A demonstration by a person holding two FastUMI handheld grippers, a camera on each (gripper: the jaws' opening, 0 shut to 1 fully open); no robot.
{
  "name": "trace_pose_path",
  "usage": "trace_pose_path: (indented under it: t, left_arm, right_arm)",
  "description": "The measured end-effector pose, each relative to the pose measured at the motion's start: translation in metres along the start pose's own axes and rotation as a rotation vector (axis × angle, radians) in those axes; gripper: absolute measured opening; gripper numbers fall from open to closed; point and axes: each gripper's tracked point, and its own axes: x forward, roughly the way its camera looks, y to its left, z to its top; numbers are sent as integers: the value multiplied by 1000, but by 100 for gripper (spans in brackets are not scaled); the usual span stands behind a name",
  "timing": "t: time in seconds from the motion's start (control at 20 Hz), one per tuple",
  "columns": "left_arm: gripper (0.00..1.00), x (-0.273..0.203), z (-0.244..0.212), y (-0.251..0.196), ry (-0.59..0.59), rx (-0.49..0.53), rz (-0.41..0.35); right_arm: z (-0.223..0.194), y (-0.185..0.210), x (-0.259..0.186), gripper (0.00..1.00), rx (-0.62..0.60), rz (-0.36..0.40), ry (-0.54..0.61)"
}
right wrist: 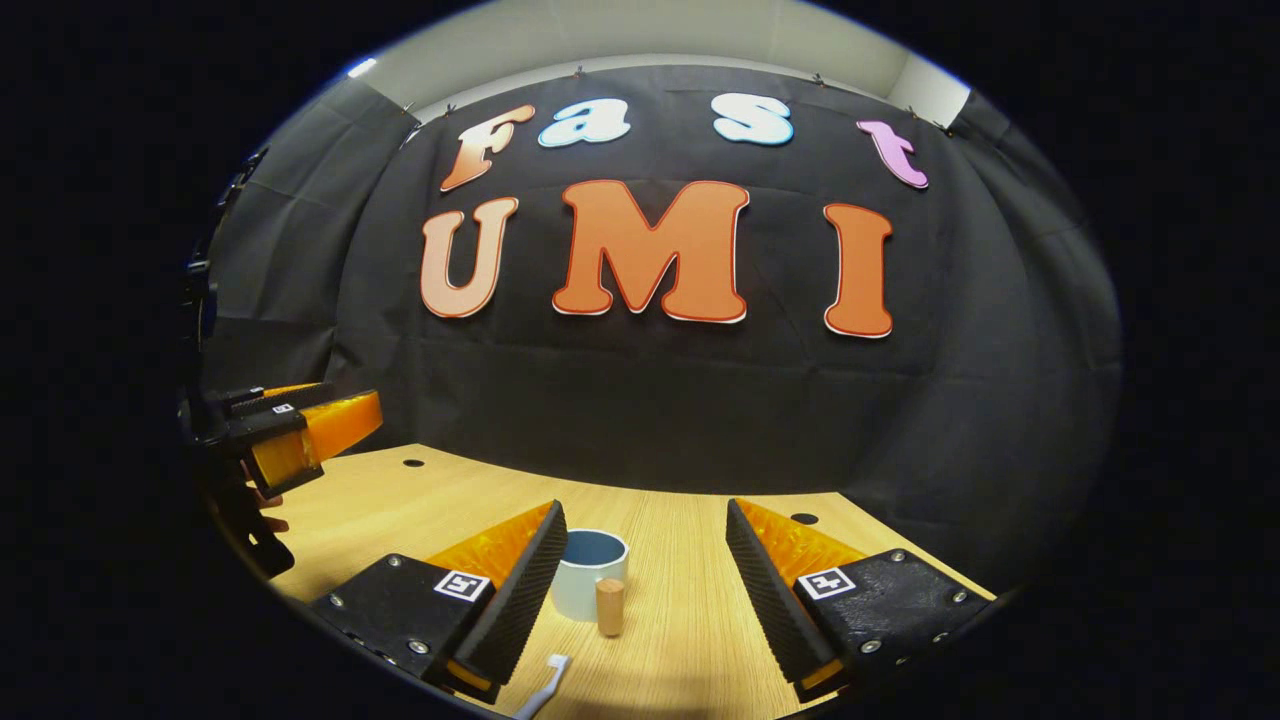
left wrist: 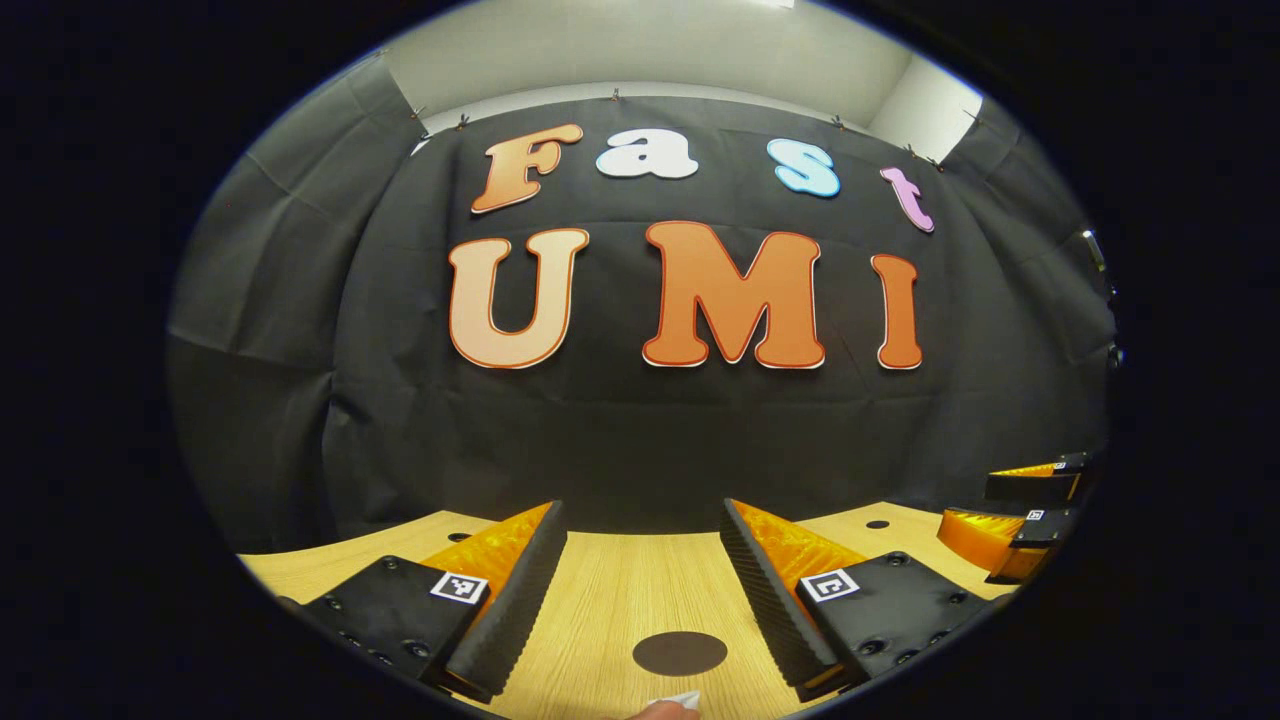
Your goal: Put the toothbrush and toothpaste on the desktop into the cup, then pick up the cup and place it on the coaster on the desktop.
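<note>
In the right gripper view, the right gripper [right wrist: 640, 585] has its jaws spread wide with nothing between them. Nearest to it, just ahead of its left finger at the bottom edge, lies the toothbrush [right wrist: 545, 685], only its pale head end and a bit of handle visible. It is probably light, stiff and thin, lying flat on the desktop [right wrist: 690, 620], so the fingers would have to close across the handle low to the wood, and it could slip or pivot. A little farther on, between the fingers, stands a small upright cylinder [right wrist: 610, 606], which may be the toothpaste, though that is hard to confirm. Touching or just behind it is the cup [right wrist: 589, 573], open, empty, rigid; a grip across the rim or wall should suit.

In the left gripper view, the left gripper [left wrist: 640, 590] is likewise spread apart and empty. A dark round coaster [left wrist: 680, 653] lies flat between its fingers, with a white scrap [left wrist: 675, 702] nearer still.
</note>
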Motion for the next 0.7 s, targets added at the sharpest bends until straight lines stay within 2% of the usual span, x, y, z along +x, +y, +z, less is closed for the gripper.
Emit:
trace_pose_path:
  t: [0.3, 0.45, 0.55, 0.65, 0.7]
  left_arm:
    - [100, -1, 0, 1, 10, 8, 2]
    - [99, 0, -3, -1, 28, 19, 1]
    - [100, 1, -8, -4, 56, 23, -9]
    - [100, 1, -15, -11, 86, 11, -39]
    - [95, 0, -19, -15, 103, 9, -53]
  right_arm:
    - [4, -2, -2, 99, 0, -3, -8]
    - [4, -6, -3, 96, 6, -11, 4]
    - [-2, -8, -2, 93, 6, -13, 36]
    - [-9, -8, -4, 96, 5, -12, 61]
    - [-13, -8, -5, 96, 2, -12, 72]
